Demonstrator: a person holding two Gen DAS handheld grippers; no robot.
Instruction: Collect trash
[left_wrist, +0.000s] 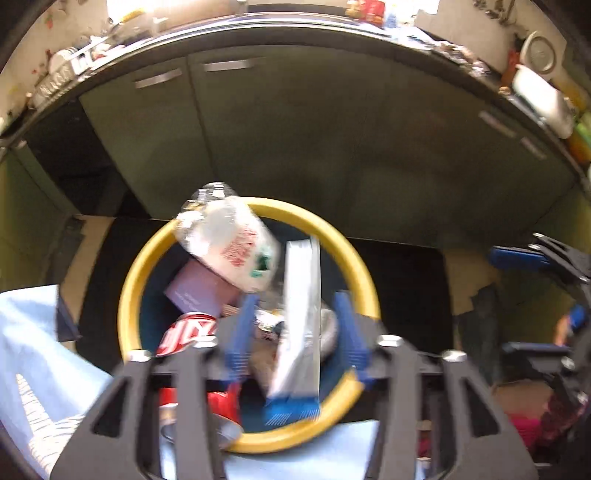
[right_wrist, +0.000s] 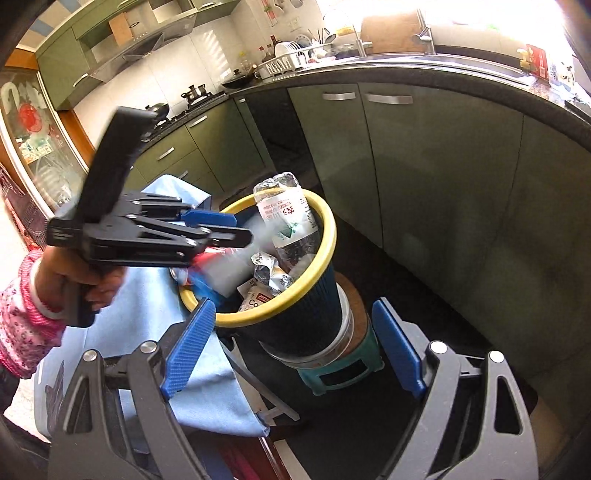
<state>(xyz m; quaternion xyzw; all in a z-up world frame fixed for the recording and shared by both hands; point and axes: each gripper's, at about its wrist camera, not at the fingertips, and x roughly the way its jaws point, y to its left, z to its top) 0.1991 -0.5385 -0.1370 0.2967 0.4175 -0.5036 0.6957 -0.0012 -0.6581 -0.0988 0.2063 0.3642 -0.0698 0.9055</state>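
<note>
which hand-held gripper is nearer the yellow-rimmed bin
Left. The left hand-held gripper hangs right over the bin, jaws open above the trash; the right hand-held gripper sits back beside it.

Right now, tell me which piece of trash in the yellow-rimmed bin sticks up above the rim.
The clear crumpled plastic bottle with the white, red-printed label: its end pokes above the yellow rim. The silver foil wrapper and the rest sit lower.

One yellow-rimmed bin (right_wrist: 295, 295) is being shown; inside it, one plastic bottle (right_wrist: 288, 218) at twelve o'clock, one red can (left_wrist: 184, 332) at seven, one silver pouch (left_wrist: 299, 314).
</note>
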